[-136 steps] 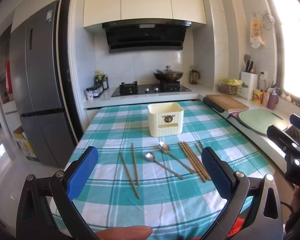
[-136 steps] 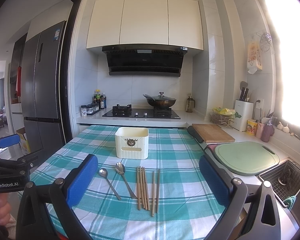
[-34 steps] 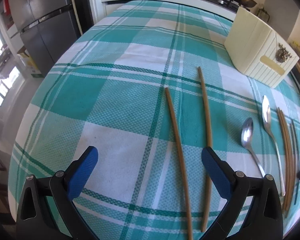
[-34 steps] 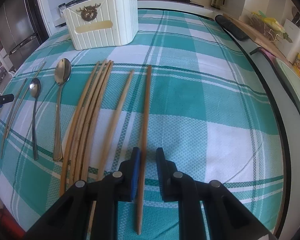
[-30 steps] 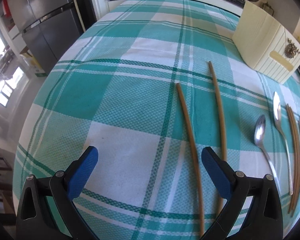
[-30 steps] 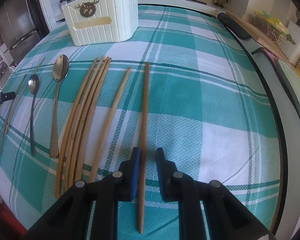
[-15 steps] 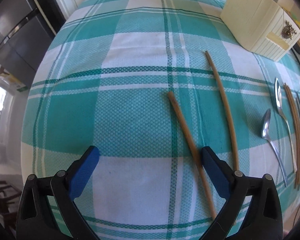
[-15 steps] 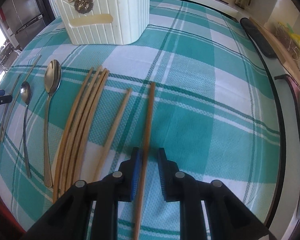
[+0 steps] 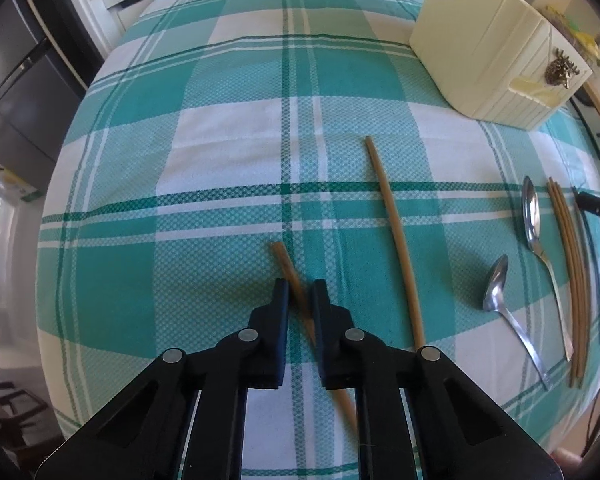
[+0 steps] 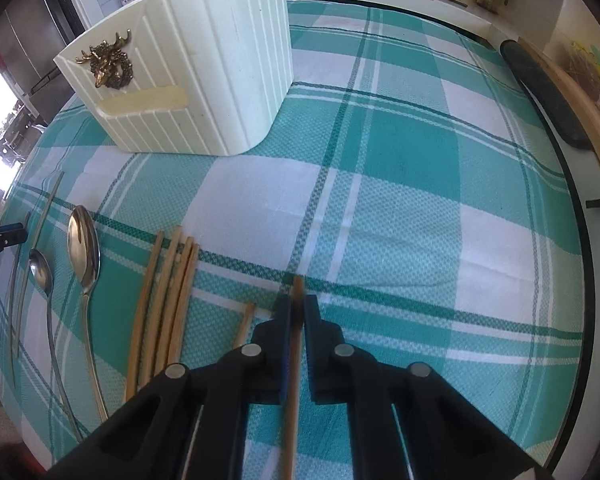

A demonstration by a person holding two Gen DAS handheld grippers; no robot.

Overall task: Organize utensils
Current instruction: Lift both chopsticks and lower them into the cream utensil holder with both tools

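My left gripper [image 9: 299,294] had just closed from wide open onto one chopstick [image 9: 287,266] on the checked cloth [image 9: 204,152]. My right gripper [image 10: 296,310] clamped another chopstick [image 10: 298,286], nearer the cream holder [image 10: 204,80] than before. Both appeared ready for loading.

The table [image 9: 228,160] is covered by a green checked cloth; chopsticks [image 9: 396,240], two spoons [image 9: 534,224] and a cream holder [image 10: 204,80] are laid on it.

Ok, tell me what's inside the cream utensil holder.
Cannot be seen: both views show only the outer ribbed walls of the cream utensil holder, not its opening. Chopsticks and spoons visible lie on the tablecloth.
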